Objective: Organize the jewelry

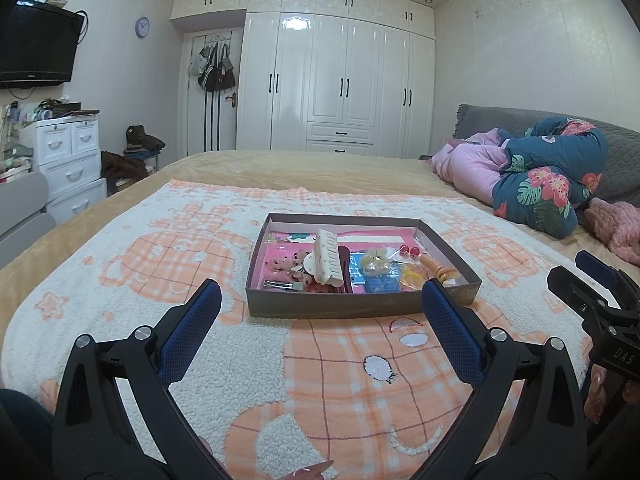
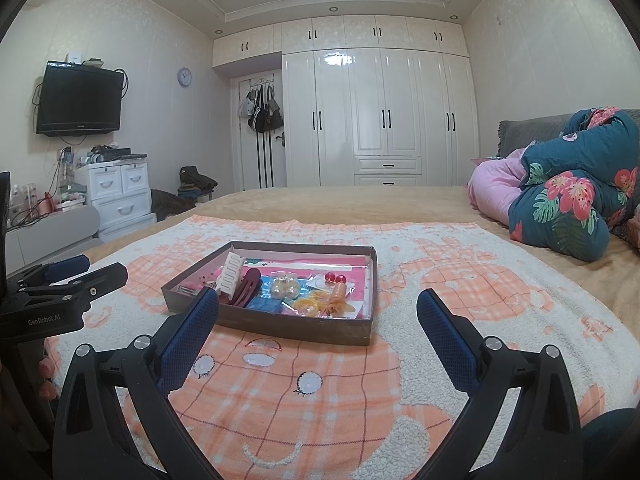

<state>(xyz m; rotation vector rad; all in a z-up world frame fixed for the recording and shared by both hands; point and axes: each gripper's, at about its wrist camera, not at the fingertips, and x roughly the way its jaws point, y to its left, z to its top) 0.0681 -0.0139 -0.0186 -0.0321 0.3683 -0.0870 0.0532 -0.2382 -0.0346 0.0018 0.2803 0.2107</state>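
Both grippers hovered low over the peach-and-white blanket [image 1: 168, 264], side by side and level, the left gripper [image 1: 320, 298] and right gripper [image 2: 318, 308] each spread wide and empty. Just ahead sat the shallow jewelry box [image 1: 344, 310] holding hair clips [image 1: 328, 258] and trinkets.

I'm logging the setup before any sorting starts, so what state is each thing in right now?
Left gripper: open, empty, held short of the box.
Right gripper: open, empty, held short of the box.
Box: lidless, flat on the blanket, full of mixed pieces.
White hair claw: in the box, lying across other pieces.
Dark red hair clip: in the box, beside the white claw.
Wardrobe doors: shut.
Television: off.
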